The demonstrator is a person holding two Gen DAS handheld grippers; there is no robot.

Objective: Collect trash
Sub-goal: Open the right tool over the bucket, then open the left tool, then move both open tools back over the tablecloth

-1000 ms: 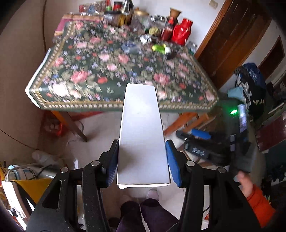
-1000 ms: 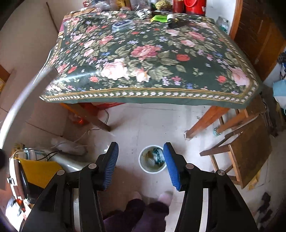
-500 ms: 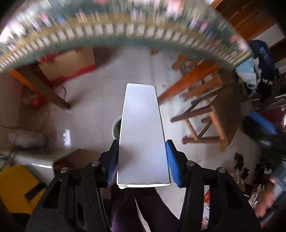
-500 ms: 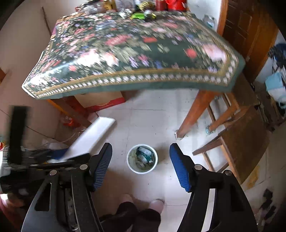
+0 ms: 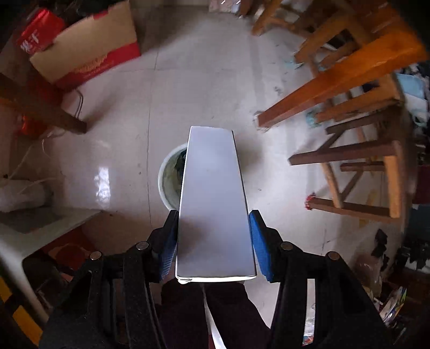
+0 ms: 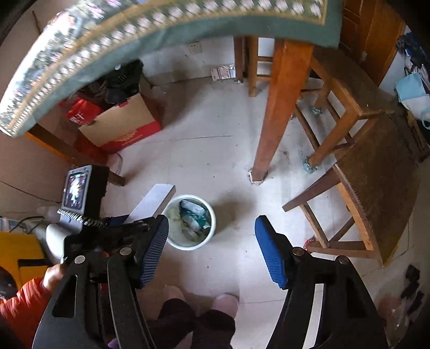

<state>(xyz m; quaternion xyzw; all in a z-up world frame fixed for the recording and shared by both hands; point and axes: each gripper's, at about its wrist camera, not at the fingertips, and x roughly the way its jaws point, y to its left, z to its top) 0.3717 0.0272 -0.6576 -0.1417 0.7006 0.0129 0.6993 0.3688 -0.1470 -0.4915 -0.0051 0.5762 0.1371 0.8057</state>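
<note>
Pinching a long, flat white rectangular carton (image 5: 215,204) by its 2 long sides, the left tool (image 5: 213,241) has both blue pads pressed against it and points straight down at the floor. The carton's far end hangs directly above a small round white plastic waste bin (image 5: 168,174), covering most of the bin's opening in the left wrist view. From the right wrist view the same carton (image 6: 153,201) slants down with its lower end just beside the bin's left rim (image 6: 212,212), still above it rather than inside. The bin already holds crumpled green and white wrappers. The right tool (image 6: 212,248) stands with its 2 blue pads spread well apart and nothing between them, the bin showing through the gap. The bin sits on a pale tiled floor (image 6: 215,150), near an orange-brown wooden table leg (image 6: 279,107) and a wooden stool (image 6: 371,166). A red and tan cardboard box (image 6: 121,126) lies under the tabletop's green floral cloth edge (image 6: 188,24). An orange sleeve (image 6: 18,306) shows at lower left.
</note>
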